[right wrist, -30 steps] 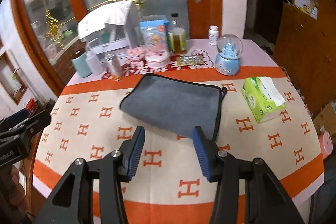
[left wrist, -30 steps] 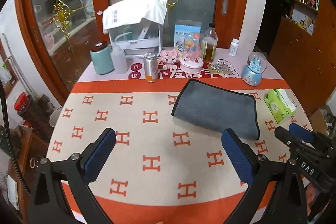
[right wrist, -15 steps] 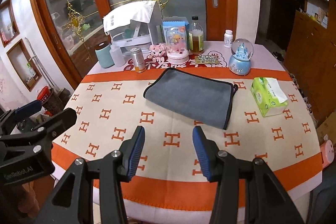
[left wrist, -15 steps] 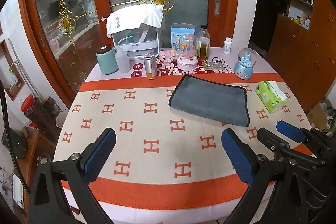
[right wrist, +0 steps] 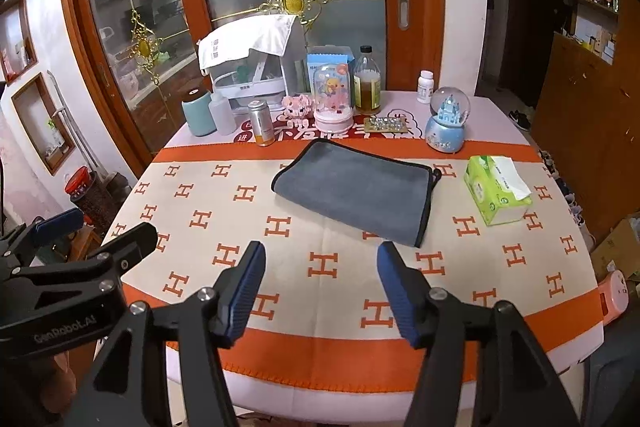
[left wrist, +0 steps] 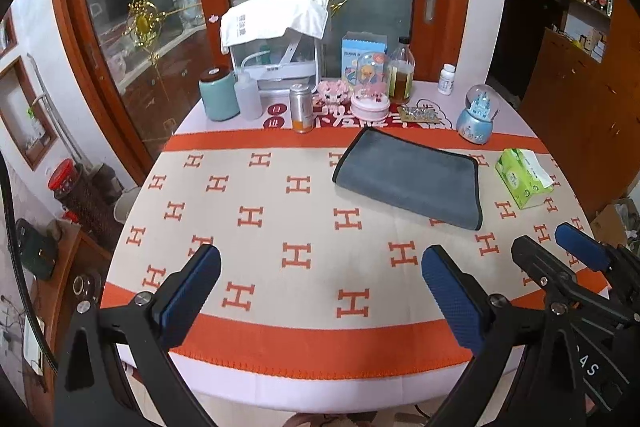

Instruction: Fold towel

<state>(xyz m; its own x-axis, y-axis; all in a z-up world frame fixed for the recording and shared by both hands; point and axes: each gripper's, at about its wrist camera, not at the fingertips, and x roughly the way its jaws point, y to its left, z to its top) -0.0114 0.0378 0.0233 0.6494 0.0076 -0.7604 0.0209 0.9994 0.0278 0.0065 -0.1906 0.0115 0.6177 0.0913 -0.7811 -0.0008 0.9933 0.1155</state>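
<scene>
A grey towel (left wrist: 412, 181) with a dark edge lies folded flat on the round table, right of the middle; it also shows in the right wrist view (right wrist: 356, 189). My left gripper (left wrist: 320, 291) is open and empty, held back over the table's near edge, well short of the towel. My right gripper (right wrist: 320, 285) is open and empty, also back at the near edge. The right gripper shows in the left wrist view (left wrist: 560, 259) at the lower right, and the left gripper shows in the right wrist view (right wrist: 92, 239) at the lower left.
The tablecloth (left wrist: 256, 215) is beige with orange H marks and an orange border. A green tissue pack (left wrist: 522, 177) lies right of the towel. Behind it stand a snow globe (left wrist: 478, 115), bottles, a can (left wrist: 301, 107), a teal canister (left wrist: 218, 93) and a white appliance (left wrist: 276, 47).
Both grippers have pulled back and up from the towel toward the table's near edge, so more of the table shows. The towel has not moved. Both grippers stay open.
</scene>
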